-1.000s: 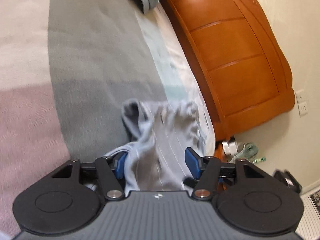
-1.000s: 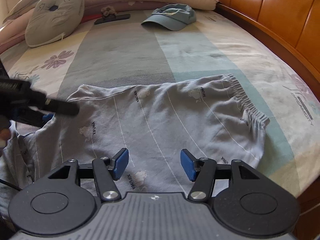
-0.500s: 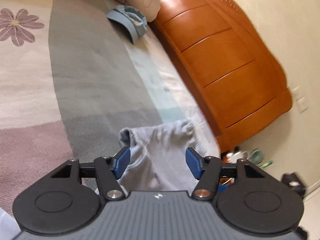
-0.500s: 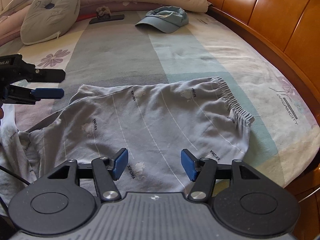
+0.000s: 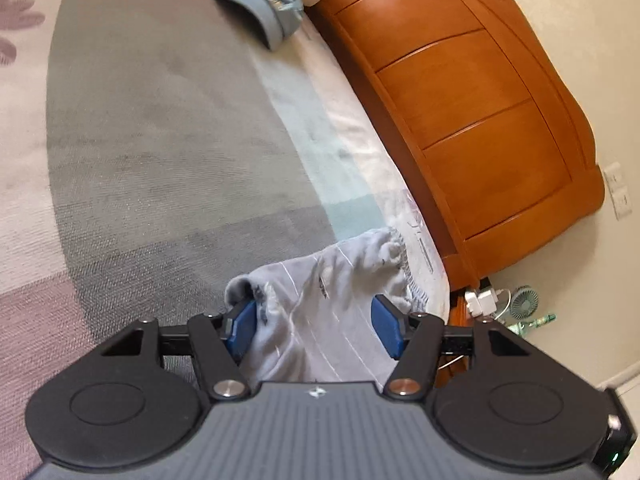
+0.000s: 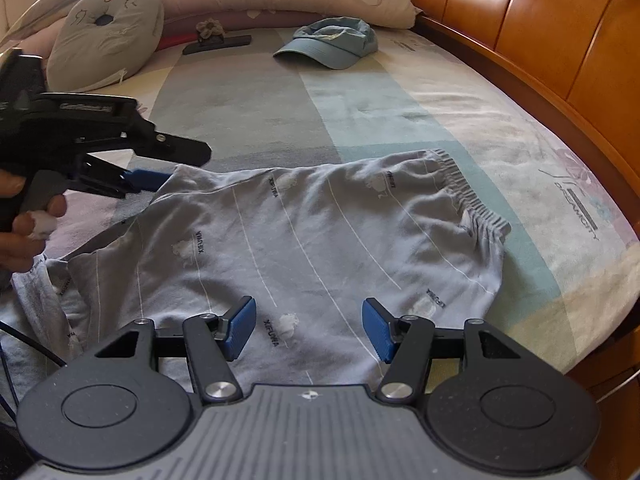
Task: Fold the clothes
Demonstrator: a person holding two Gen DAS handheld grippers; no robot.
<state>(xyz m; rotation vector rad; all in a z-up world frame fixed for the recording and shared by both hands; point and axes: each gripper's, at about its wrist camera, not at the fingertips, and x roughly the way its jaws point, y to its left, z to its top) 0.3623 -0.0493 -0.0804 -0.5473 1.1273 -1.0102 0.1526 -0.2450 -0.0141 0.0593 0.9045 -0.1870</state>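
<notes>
Grey shorts [image 6: 320, 240] lie flat on the bed [image 6: 400, 112]; both the left gripper [image 6: 168, 166] and right gripper [image 6: 308, 328] hover apart, empty. Smoothing looks finished; next, pinching an edge to fold.

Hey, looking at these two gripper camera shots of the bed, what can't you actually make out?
- Grey shorts: the near hem is hidden behind the right gripper body in the right wrist view; the left leg runs off the left edge.
- Left gripper: in the right wrist view, contact with the shorts is unclear.
- Blue cap: blurred in the left wrist view.
- Dark flat object by the pillows: too small to identify.
</notes>
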